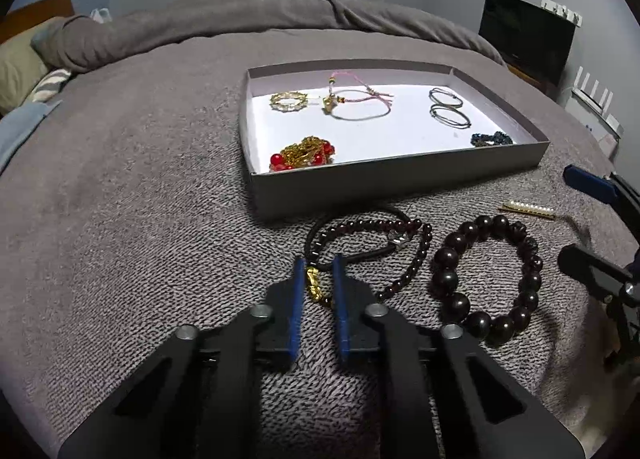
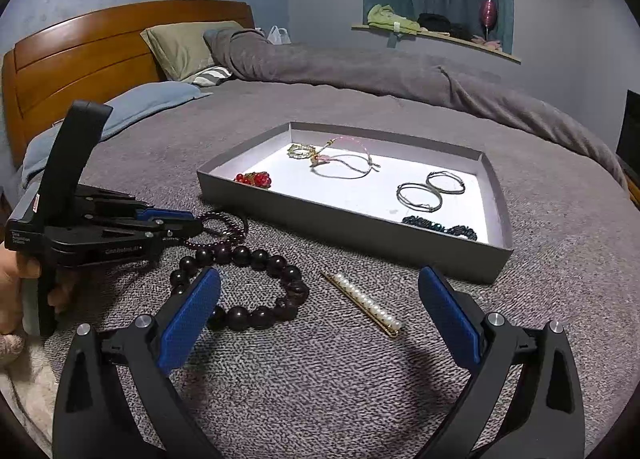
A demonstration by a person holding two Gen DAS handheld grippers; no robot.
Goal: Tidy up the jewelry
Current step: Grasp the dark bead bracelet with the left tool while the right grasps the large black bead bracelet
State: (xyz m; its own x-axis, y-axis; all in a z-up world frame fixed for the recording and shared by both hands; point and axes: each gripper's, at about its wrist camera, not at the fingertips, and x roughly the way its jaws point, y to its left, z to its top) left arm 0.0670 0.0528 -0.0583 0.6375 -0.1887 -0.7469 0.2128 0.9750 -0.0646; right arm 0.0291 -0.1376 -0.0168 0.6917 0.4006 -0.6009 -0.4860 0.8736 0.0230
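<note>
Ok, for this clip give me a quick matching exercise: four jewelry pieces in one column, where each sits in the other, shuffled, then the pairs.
Things:
1. gold charm
2. pearl clip
3. two thin hoops
4. red-and-gold beads

Places:
A. on the blanket, ahead of the open right hand-held gripper
B. tray, near-left corner by the left wrist view
C. between the left hand-held gripper fingers
D. tray, right side

Pairs: 1-C, 2-A, 3-D, 4-B

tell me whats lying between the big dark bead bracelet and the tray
The pearl hair clip lies on the blanket between the big dark bead bracelet and the tray, clearest in the right wrist view.
</note>
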